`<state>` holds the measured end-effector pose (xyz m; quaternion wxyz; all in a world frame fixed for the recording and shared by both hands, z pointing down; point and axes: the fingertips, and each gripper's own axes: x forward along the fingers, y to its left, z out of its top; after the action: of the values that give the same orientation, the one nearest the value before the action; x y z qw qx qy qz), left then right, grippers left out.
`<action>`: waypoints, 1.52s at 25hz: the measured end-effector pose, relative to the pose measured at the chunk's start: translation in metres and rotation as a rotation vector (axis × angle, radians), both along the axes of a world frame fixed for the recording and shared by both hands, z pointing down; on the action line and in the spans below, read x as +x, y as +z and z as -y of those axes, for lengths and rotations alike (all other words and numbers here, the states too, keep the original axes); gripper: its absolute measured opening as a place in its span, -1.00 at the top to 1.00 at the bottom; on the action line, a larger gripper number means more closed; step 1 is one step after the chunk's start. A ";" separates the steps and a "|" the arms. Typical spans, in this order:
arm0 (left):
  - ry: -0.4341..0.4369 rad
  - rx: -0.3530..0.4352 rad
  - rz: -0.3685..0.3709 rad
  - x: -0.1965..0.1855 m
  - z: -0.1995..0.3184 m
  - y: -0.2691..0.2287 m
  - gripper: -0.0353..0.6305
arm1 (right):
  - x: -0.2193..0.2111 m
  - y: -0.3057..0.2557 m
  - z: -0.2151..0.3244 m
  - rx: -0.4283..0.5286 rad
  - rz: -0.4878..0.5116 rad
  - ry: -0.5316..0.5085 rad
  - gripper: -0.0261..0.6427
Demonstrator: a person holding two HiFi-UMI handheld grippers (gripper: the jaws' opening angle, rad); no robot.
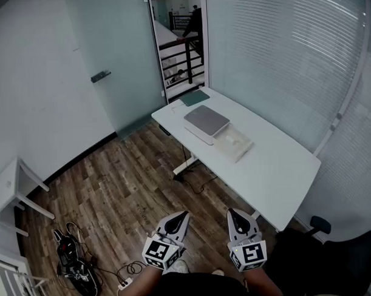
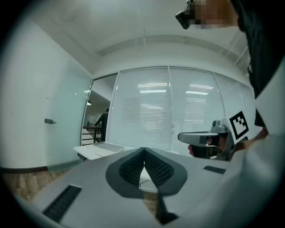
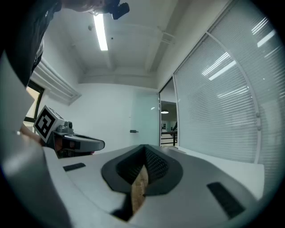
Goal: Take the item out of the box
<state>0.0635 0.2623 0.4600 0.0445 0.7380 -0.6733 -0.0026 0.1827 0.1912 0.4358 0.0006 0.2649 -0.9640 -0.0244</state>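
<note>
The box (image 1: 206, 121), grey on top and white at the sides, sat on the white table (image 1: 277, 165) toward its far end. Its top looked shut, so nothing inside it could be seen. A pale flat piece (image 1: 235, 142) lay against the box's nearer side, touching it. A green pad (image 1: 194, 98) lay at the table's far end, near the box but apart from it.

Both grippers were held low, close to the person's body and over the wooden floor (image 1: 126, 189), well apart from the table and the box. The left gripper (image 1: 180, 216) had its jaws pressed together with nothing between them; through the small gap below the tips only floor and the table's edge showed. The right gripper (image 1: 234, 214) was likewise closed up and empty, with a strip of floor showing beneath its tips. The two pointed roughly toward the table, side by side, and the box lay ahead of them and a little to the right of the left one.

A bundle of cables (image 1: 74, 263) lay on the floor to the left, and a black chair (image 1: 335, 254) stood at the table's near right corner.
</note>
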 end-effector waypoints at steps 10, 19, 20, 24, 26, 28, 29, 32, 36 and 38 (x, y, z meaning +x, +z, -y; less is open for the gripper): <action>0.005 -0.017 -0.003 -0.008 -0.009 0.004 0.86 | -0.010 0.003 -0.010 -0.014 0.013 0.000 0.91; 0.024 -0.026 -0.011 -0.046 -0.016 0.012 0.86 | -0.045 0.005 -0.011 -0.036 0.029 0.020 0.91; 0.027 -0.029 -0.015 -0.052 -0.018 0.016 0.86 | -0.052 0.010 -0.013 -0.041 0.021 0.020 0.91; 0.043 -0.042 -0.020 -0.076 -0.028 0.029 0.86 | -0.074 0.025 -0.023 -0.056 0.000 0.030 0.90; 0.042 -0.043 -0.023 -0.087 -0.029 0.031 0.86 | -0.083 0.025 -0.024 -0.057 0.000 0.035 0.90; 0.035 -0.041 -0.026 -0.096 -0.029 0.033 0.86 | -0.088 0.027 -0.023 -0.062 0.004 0.036 0.90; 0.035 -0.041 -0.026 -0.100 -0.028 0.033 0.86 | -0.092 0.027 -0.022 -0.061 0.006 0.036 0.90; 0.048 -0.046 -0.025 -0.108 -0.022 0.033 0.86 | -0.102 0.024 -0.016 -0.061 0.009 0.034 0.90; 0.052 -0.045 -0.034 -0.116 -0.007 0.034 0.86 | -0.112 0.025 -0.002 -0.067 0.004 0.035 0.90; 0.048 -0.045 -0.037 -0.123 0.003 0.035 0.86 | -0.117 0.020 0.009 -0.048 0.014 0.044 0.90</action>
<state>-0.0591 0.2592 0.4946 0.0734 0.7526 -0.6544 -0.0002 0.0653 0.1818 0.4561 0.0008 0.2862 -0.9582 0.0009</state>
